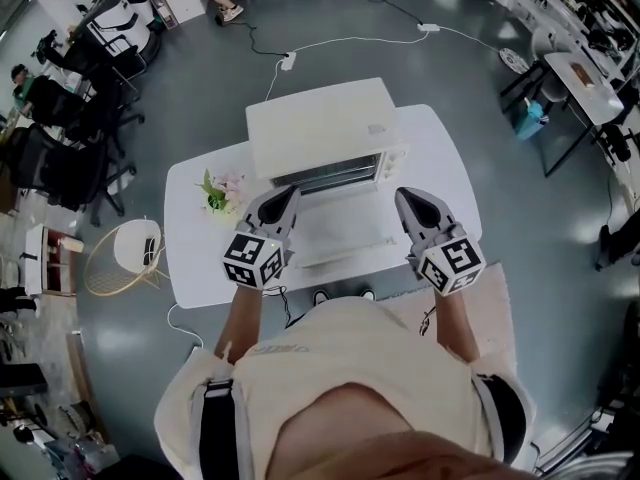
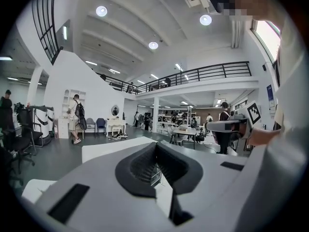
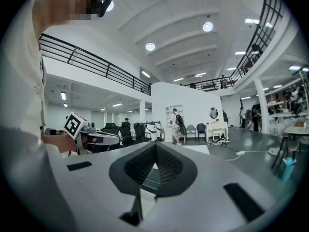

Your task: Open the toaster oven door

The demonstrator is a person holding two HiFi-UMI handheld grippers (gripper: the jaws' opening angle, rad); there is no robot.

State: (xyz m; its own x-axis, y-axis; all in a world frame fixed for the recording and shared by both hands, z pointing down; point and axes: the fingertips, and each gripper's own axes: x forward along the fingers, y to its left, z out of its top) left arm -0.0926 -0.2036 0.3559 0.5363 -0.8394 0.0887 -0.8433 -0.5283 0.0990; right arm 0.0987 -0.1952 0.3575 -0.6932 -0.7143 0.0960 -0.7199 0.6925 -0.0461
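Note:
A white toaster oven (image 1: 322, 126) stands at the back of the white table (image 1: 195, 258). Its door (image 1: 340, 230) hangs down flat toward me, and the rack inside (image 1: 325, 176) shows. My left gripper (image 1: 290, 196) hovers beside the door's left edge, and my right gripper (image 1: 404, 196) beside its right edge. Both point toward the oven and are raised off the table. In the left gripper view the left gripper (image 2: 155, 146) is shut with nothing in it. In the right gripper view the right gripper (image 3: 155, 147) is shut the same way.
A small bunch of flowers (image 1: 220, 193) lies on the table left of the oven. A round wicker stand (image 1: 118, 258) sits on the floor at the left. A power strip and cord (image 1: 288, 61) lie behind the table. Office chairs (image 1: 60, 158) crowd the far left.

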